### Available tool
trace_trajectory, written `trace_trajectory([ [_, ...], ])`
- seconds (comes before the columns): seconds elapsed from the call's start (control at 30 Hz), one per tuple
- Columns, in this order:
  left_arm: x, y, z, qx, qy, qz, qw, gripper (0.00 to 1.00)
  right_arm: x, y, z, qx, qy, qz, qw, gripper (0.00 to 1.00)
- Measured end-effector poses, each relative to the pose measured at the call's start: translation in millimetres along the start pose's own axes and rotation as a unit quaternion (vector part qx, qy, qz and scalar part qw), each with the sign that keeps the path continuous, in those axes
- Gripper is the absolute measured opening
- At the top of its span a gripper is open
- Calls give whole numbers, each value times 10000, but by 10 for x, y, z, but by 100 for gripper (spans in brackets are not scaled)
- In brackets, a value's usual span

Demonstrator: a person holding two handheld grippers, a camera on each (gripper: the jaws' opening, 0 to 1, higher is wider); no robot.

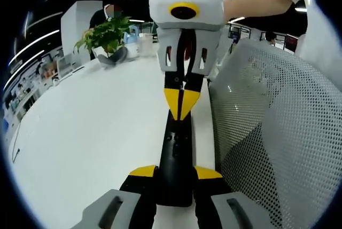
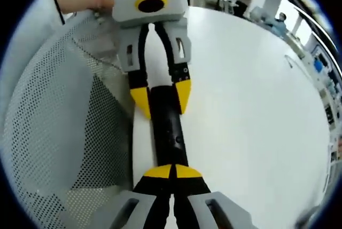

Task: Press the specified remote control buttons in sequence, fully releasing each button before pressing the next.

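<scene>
At the table's point(image 1: 80, 149) edge, beside a white mesh chair back point(image 1: 272, 122), I see the remote point(image 1: 179, 159): long, slim, black, lying flat on the white top. My left tool point(image 1: 175, 174) clamps its near end between yellow-tipped jaws. My right tool point(image 2: 172, 172) has its jaws together, tips resting on the remote's opposite end. I cannot make out the buttons; only faint marks show. A potted plant point(image 1: 107, 34) stands at eleven o'clock.
</scene>
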State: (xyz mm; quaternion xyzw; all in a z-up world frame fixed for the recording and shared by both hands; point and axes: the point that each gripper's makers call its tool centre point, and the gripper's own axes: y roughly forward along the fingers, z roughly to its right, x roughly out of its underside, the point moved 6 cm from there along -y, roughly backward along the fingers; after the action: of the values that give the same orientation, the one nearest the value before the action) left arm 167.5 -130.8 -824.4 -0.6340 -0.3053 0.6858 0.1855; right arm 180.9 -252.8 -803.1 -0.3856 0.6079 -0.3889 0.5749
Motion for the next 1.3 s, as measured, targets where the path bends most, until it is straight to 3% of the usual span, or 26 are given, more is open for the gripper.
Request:
trace_trajectory([
  [0.1, 0, -2, 1, -7, -15, -7, 10000, 25, 21, -3, -22, 33, -16, 71, 10000, 0],
  [0.27, 0, 3, -5, 7, -20, -1, 10000, 25, 90, -15, -37, 199, 100, 662, 9976, 0],
  [0.43, 1, 3, -10, 10, -28, 13, 10000, 25, 120, -17, -36, 307, 890, 1126, 9892, 0],
  [0.57, -1, -3, -5, 10, -28, 17, 10000, 25, 84, -26, -62, 416, 877, 1003, 9902, 0],
  [0.67, 0, -4, -4, 14, -30, 24, 10000, 25, 16, -11, -89, 760, 377, 569, 9948, 0],
  [0.8, -6, -7, -3, 14, -18, 18, 10000, 25, -116, 15, -149, 559, 553, 974, 9921, 0],
  [0.9, -7, -7, -5, 18, -14, 22, 10000, 25, -96, 30, -95, 818, 360, 632, 9940, 0],
  [1.2, -10, -6, -2, 20, -9, 15, 10000, 25, -66, 36, -96, 656, 270, 440, 9965, 0],
  [1.3, -10, -3, -1, 16, -18, 19, 10000, 25, -63, 37, -79, 598, 492, 417, 9961, 0],
])
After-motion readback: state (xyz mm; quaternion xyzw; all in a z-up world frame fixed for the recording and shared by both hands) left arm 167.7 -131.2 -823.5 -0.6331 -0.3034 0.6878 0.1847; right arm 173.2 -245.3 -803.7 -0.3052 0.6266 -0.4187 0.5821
